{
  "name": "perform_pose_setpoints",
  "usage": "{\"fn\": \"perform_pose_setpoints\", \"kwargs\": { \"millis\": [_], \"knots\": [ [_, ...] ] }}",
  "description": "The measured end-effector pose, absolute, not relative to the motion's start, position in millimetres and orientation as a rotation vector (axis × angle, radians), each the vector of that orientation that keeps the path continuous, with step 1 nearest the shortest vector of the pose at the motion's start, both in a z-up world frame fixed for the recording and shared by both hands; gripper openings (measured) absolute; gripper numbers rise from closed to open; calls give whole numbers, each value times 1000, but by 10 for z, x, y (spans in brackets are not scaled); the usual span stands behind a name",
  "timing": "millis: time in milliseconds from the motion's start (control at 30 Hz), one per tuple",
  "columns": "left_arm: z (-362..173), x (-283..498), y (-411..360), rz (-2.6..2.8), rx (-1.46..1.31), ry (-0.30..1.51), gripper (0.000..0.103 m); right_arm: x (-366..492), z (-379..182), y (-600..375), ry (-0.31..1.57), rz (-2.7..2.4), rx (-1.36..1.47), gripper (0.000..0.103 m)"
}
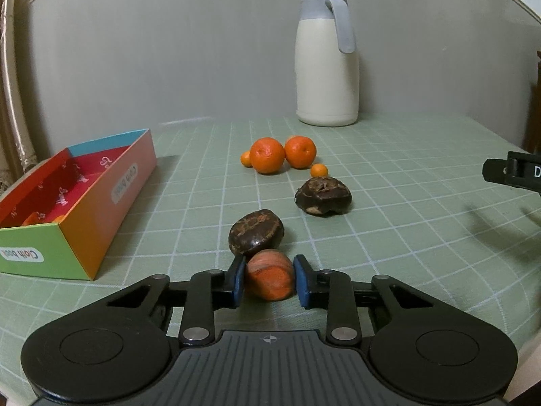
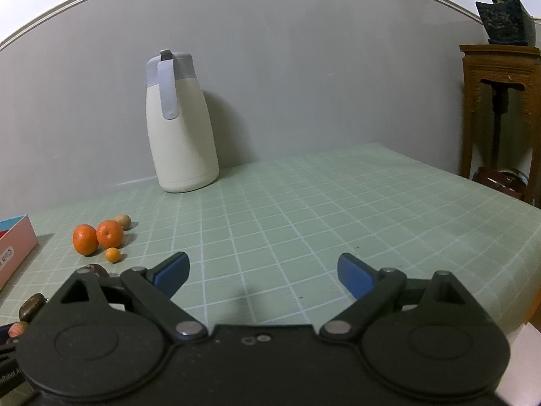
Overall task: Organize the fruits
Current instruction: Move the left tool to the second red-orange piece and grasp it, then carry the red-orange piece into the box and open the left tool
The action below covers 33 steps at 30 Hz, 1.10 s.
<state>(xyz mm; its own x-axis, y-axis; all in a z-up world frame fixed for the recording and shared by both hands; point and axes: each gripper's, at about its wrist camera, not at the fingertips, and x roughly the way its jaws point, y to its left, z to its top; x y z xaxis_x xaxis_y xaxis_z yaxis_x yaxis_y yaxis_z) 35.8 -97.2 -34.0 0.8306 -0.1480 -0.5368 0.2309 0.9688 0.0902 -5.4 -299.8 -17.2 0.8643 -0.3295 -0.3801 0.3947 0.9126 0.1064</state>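
My left gripper (image 1: 269,279) is shut on an orange-red fruit (image 1: 269,279) low over the green grid mat. Just beyond it lie two dark brown fruits (image 1: 256,232) (image 1: 323,195). Farther back sit two tangerines (image 1: 268,155) (image 1: 300,152) and small kumquats (image 1: 319,170). A colourful open box (image 1: 81,199) stands at the left with something orange inside. My right gripper (image 2: 262,274) is open and empty above the mat; the tangerines (image 2: 109,233), a kumquat (image 2: 112,254) and a tan fruit (image 2: 122,221) lie to its left.
A white thermos jug (image 1: 326,64) with a grey lid stands at the back by the wall, also in the right wrist view (image 2: 181,128). A wooden stand (image 2: 500,101) with a potted plant is beyond the table's right edge.
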Motion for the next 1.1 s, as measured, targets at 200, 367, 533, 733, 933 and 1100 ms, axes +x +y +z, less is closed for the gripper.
{"fn": "perform_pose_setpoints", "kwargs": {
  "millis": [200, 367, 533, 733, 933, 1100],
  "knots": [
    [-335, 344, -964, -207, 151, 551, 31, -50, -171, -2974, 368, -373, 178, 94],
    [-310, 296, -975, -207, 165, 520, 31, -54, -164, -2975, 368, -371, 185, 94],
    [-229, 228, -942, -187, 190, 449, 31, -44, -155, -2933, 367, -359, 183, 94],
    [-85, 296, -698, -119, 164, 404, 31, 3, -138, -2833, 367, -332, 181, 94],
    [60, 482, -283, -3, 112, 380, 31, 102, -122, -2645, 372, -284, 166, 94],
    [137, 653, 57, 99, 97, 361, 31, 195, -103, -2450, 379, -238, 156, 94]
  ]
}}
